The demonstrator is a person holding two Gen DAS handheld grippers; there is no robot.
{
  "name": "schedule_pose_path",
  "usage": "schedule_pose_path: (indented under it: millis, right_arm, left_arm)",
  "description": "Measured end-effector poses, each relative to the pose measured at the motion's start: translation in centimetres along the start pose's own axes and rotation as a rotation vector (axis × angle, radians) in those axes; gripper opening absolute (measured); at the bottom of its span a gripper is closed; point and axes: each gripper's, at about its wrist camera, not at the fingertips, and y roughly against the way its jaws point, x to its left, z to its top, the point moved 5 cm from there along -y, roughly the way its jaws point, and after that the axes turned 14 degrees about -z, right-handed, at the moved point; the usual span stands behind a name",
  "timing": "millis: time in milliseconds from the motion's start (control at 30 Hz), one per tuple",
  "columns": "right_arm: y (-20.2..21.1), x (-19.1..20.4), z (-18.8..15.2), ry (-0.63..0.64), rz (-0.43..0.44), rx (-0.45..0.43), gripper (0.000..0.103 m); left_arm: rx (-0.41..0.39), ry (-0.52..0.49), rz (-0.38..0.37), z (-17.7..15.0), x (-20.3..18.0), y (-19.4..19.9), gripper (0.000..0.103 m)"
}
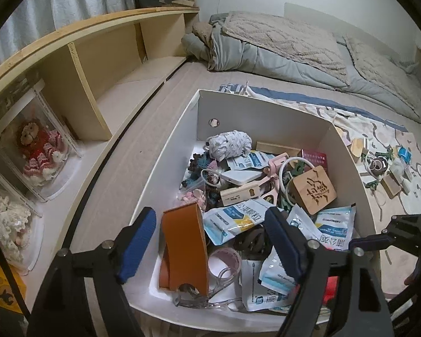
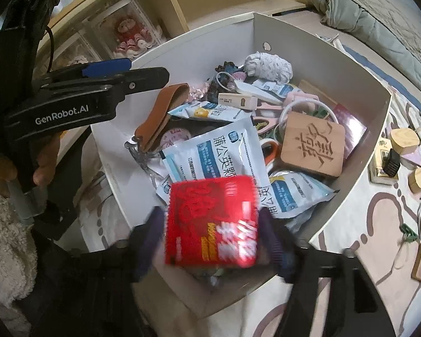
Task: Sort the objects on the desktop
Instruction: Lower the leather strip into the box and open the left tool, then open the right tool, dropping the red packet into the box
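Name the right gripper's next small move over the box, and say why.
Probably lift the right gripper clear: its jaws stand apart either side of the blurred red packet, which sits over the white box of sorted clutter. More small items wait on the mat beside it.

The left tongs (image 1: 210, 241) point steeply downward with their blue-padded fingers (image 1: 139, 241) spread wide and nothing pressed between them. The right tongs (image 2: 210, 238) also tilt down, blurred, their dark fingers (image 2: 151, 233) standing apart on either side of a red packet (image 2: 212, 219), whose edges lie close to the pads, though the blur hides whether they touch. A hand (image 2: 46, 165) curls around the handle of the left tongs, seen from the right wrist view, with a pale fuzzy sleeve below it.
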Motion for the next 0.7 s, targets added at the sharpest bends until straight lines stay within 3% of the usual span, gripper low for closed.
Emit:
schedule_pose_path:
  millis: [67, 233, 467, 533, 700]
  right_arm:
    - [0.1, 0.0, -0.1, -0.005, -0.004, -0.007, 0.076]
    - [0.9, -0.2, 0.2, -0.042, 0.001, -0.035, 0.09]
    - [1.8, -0.7, 0.4, -0.063, -0.014, -0.051, 0.091]
    - [2.1, -0.9, 0.5, -0.072, -0.018, -0.064, 0.102]
    - [3.1, -1.1, 0.6, -0.076, -0.029, -0.103, 0.103]
  left_arm:
    - [-0.001, 0.006, -0.005, 0.0, -0.1, 0.1, 0.08]
    - [-0.007, 0.016, -0.006, 0.0, -0.1, 0.5, 0.081]
    - [-0.019, 0.029, -0.007, 0.1, -0.2, 1.1, 0.081]
    - [-0.023, 0.033, -0.005, 0.2, -0.2, 1.3, 0.085]
    - [-0.057, 0.039, 0.007, 0.5, -0.5, 2.0, 0.095]
